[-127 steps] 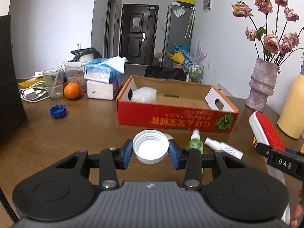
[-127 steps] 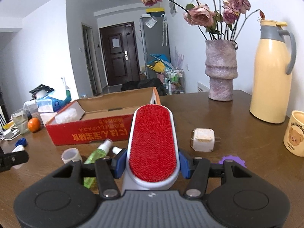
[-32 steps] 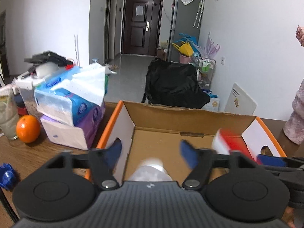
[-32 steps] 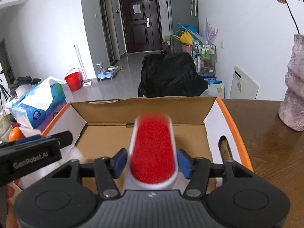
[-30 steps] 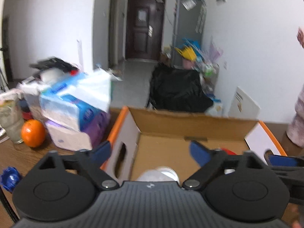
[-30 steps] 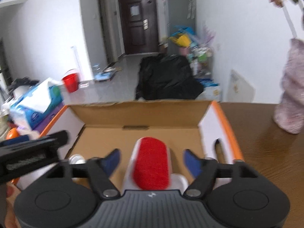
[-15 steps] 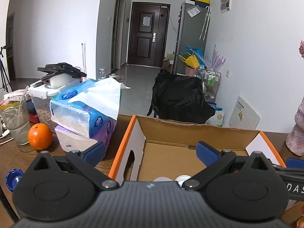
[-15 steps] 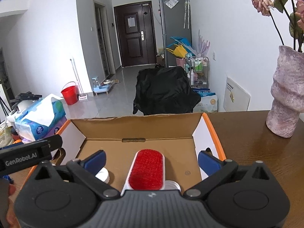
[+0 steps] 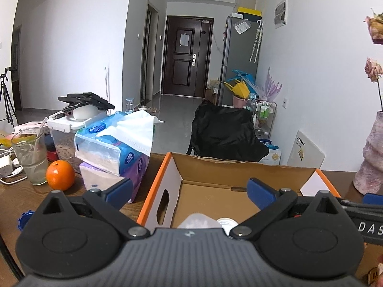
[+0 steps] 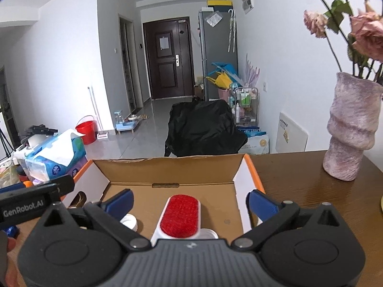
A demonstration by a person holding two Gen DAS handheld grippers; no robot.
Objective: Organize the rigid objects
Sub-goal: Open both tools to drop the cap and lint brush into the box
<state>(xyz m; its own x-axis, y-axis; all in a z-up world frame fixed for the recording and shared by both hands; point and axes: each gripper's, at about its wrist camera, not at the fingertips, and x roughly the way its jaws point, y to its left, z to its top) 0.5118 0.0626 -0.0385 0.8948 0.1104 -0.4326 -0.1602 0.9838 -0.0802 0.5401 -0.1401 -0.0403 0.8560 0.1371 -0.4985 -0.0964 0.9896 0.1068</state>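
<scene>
With both tongs, left (image 9: 189, 192) and right (image 10: 190, 202), spread and empty over the cardboard box (image 10: 167, 171), we log the lint brush (image 10: 180, 216) and white lid (image 10: 129, 222) as deposited inside; next, we judge, withdraw to fetch remaining worktop (image 10: 299, 179) items.

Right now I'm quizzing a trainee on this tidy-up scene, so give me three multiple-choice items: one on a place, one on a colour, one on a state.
1. Where does the red-faced white lint brush lie?
A. inside the orange-edged cardboard box
B. on the table
C. in the right tool

2. What colour is the round fruit beside the drinking glass?
A. green
B. orange
C. red

3. How do the right tool and left tool stand?
A. both shut
B. one shut
C. both open

Key: 1 A, the brush rests on the box floor; 2 B, it is plainly orange; 3 C, both pairs of blue pads are spread wide, holding nothing.
</scene>
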